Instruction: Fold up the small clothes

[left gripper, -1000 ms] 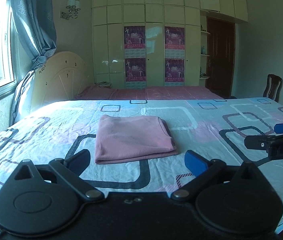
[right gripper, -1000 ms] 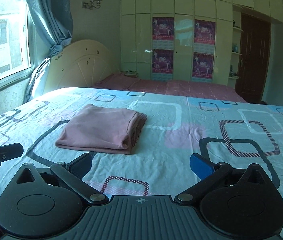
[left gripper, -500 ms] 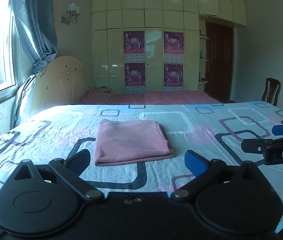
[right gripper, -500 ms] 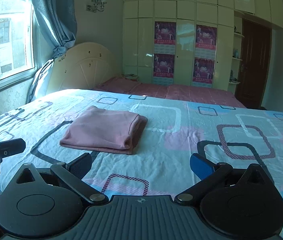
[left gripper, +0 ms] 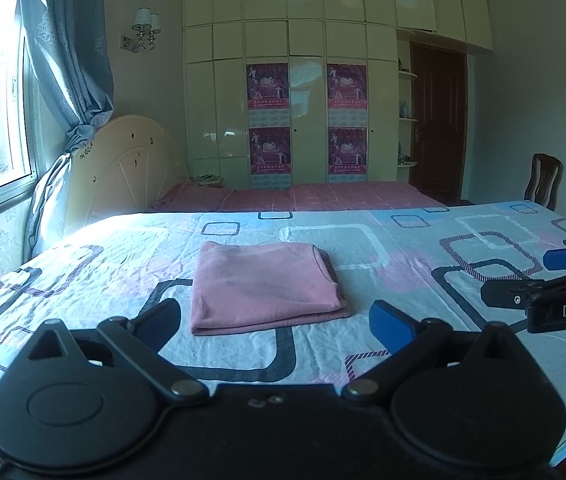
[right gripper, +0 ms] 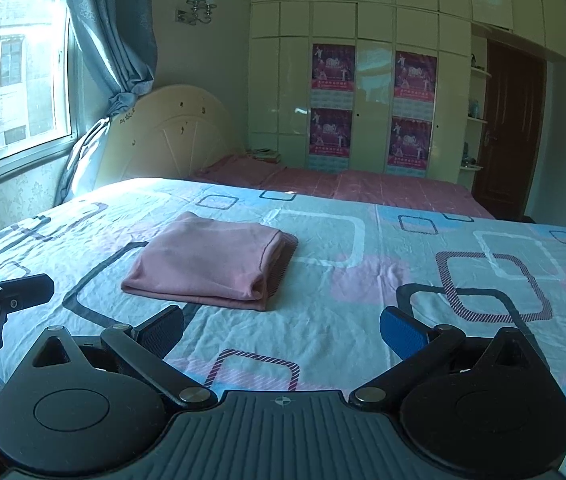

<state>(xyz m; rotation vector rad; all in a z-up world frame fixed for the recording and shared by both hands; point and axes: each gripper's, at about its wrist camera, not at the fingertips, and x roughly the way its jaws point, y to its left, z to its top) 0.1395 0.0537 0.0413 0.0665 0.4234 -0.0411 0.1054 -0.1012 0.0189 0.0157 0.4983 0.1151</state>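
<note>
Pink knit garment [left gripper: 263, 286], 1 item, lies folded into a compact rectangle on the bed [left gripper: 403, 276], toward the near edge and left of the bed's centre line. Its layered open edges face the right side of the bed, visible in the right wrist view [right gripper: 211, 262].

Change noted: over the last second both cameras have risen and drawn back slightly, so the garment sits lower in each view and more of the wardrobe [left gripper: 307, 100] shows. Neither tool has closed in on the cloth. Judgement: the fold appears complete and both tools are retreating from it; no further crease looks needed.

Left gripper [left gripper: 275, 322]: jaws spread wide, holding nothing, hovering above the near edge of the bed and apart from the garment. Right gripper [right gripper: 283, 330]: jaws likewise spread, empty, above the near edge to the right of the garment.

Count:
- Garments on the bed: 1.
- Grippers: 2, each visible from the other's camera at the frame side.
- Posters [left gripper: 347, 120] on the wardrobe doors: 4.
- Chair [left gripper: 543, 180] at the far right corner: 1.
- Wall lamp [left gripper: 143, 32]: 1, with 2 shades.

No other clothing awaiting folding is visible on the bed.
</note>
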